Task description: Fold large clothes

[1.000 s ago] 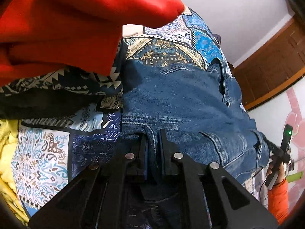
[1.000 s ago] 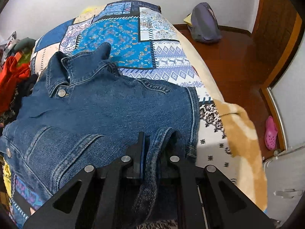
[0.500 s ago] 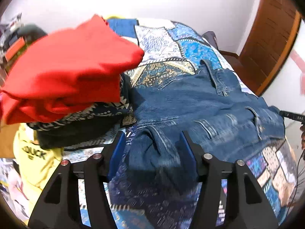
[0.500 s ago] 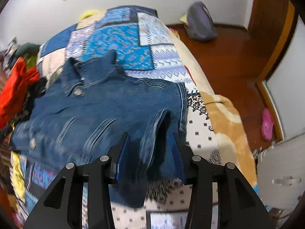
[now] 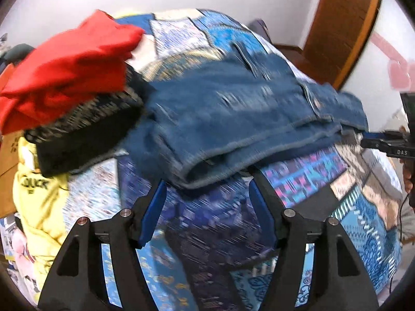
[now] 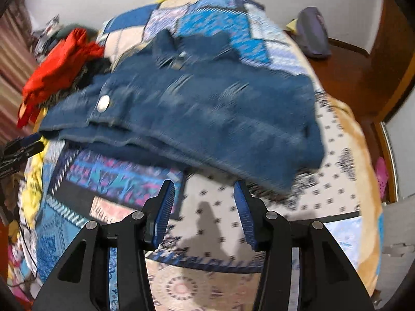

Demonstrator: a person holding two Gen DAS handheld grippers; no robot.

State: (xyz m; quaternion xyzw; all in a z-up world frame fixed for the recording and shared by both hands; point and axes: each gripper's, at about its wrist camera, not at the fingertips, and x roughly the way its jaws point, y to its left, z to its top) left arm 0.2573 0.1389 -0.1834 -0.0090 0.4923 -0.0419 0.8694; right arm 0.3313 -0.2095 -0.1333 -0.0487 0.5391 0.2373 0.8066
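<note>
A blue denim jacket (image 5: 233, 114) lies folded on the patchwork bedspread (image 5: 207, 228), collar toward the far wall. In the left wrist view my left gripper (image 5: 207, 186) hangs just short of the jacket's near folded edge, its jaws opening with nothing between them. In the right wrist view the jacket (image 6: 207, 114) sits beyond my right gripper (image 6: 203, 189), whose jaws are also opening and hold nothing; only the bedspread (image 6: 212, 223) shows between its blue pads. The other gripper shows at each frame's side edge.
A stack of folded clothes topped by a red garment (image 5: 64, 70) stands left of the jacket, over a dark patterned piece (image 5: 85, 132) and a yellow shirt (image 5: 39, 197). A grey bag (image 6: 312, 36) lies on the wooden floor beyond the bed. A wooden door (image 5: 342, 23) stands at right.
Both grippers let go of the jacket's folded edge, opened and drew back toward the near side of the bed. The jacket now lies folded and free of both.
</note>
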